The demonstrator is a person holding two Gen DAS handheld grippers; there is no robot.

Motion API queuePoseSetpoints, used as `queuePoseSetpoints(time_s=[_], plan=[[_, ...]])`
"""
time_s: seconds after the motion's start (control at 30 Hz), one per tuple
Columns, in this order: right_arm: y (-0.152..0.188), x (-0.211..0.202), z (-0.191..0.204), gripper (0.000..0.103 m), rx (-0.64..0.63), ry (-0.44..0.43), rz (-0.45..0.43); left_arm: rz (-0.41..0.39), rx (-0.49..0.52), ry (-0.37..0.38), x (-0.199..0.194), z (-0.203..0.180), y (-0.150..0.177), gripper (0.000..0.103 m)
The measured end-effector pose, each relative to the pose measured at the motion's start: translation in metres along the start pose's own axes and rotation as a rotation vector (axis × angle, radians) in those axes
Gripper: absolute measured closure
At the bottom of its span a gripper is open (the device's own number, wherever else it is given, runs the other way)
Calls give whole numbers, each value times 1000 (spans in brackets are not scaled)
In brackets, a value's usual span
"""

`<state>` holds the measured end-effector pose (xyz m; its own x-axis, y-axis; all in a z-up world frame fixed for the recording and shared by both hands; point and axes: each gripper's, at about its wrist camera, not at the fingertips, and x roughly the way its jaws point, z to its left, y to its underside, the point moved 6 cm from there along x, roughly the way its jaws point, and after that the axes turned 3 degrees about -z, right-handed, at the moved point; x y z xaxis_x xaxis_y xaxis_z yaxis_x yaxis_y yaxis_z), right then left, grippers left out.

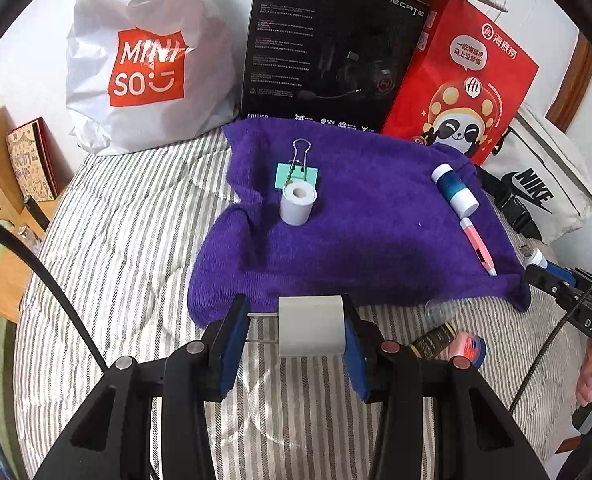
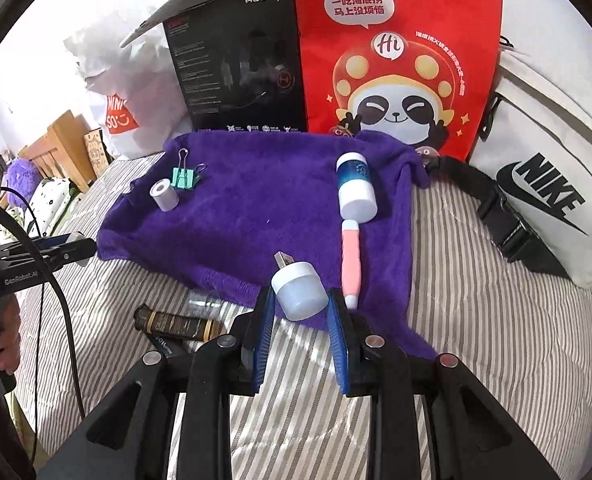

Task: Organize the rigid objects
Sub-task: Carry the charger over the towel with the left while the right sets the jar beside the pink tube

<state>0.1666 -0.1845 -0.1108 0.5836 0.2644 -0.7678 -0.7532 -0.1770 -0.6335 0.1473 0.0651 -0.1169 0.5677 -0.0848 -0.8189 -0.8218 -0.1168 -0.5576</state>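
My left gripper (image 1: 296,330) is shut on a white plug adapter (image 1: 311,326), prongs pointing left, held just before the near edge of a purple towel (image 1: 360,216). My right gripper (image 2: 300,308) is shut on a small white USB lamp (image 2: 299,287), its metal plug pointing up-left, over the towel's (image 2: 255,208) near edge. On the towel lie a white tape roll (image 1: 298,203) (image 2: 161,195), a green binder clip (image 1: 298,170) (image 2: 184,176), a blue-and-white bottle (image 1: 455,190) (image 2: 356,190) and a pink pen (image 1: 478,246) (image 2: 351,262).
The towel lies on a striped bed cover (image 1: 127,240). A dark tube (image 2: 175,324), a clear cup (image 2: 203,303) and a pink-and-blue jar (image 1: 470,350) lie on the cover near the towel. A Miniso bag (image 1: 147,60), black box (image 1: 328,44), red bag (image 2: 396,52) and Nike bag (image 2: 548,192) stand behind.
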Motion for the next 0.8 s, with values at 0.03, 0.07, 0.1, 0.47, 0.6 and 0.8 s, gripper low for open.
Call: queuePoseSetpoints(time_s=[0.03,0.07,0.1,0.47,0.6,0.8], plan=[[-2,2,-1,76,-1,2,2,0,2,1,0,0,-2,61],[-4,5,-2,76,-4,7,3,1,5,2,1,-1,-4,61],[-7,10,-3,76,-9,14,3,7,8,5,3,-2,-6,61],[-29,56,-7,76,-4,14,49,14,29,15,21,-1,-31,61],[-25,74,-5,76,-12,11,90,18,40,14,27,-1,-36,61],[-14,94,-7,76,-7,10,139,19,28,24,35,3,-39,61]])
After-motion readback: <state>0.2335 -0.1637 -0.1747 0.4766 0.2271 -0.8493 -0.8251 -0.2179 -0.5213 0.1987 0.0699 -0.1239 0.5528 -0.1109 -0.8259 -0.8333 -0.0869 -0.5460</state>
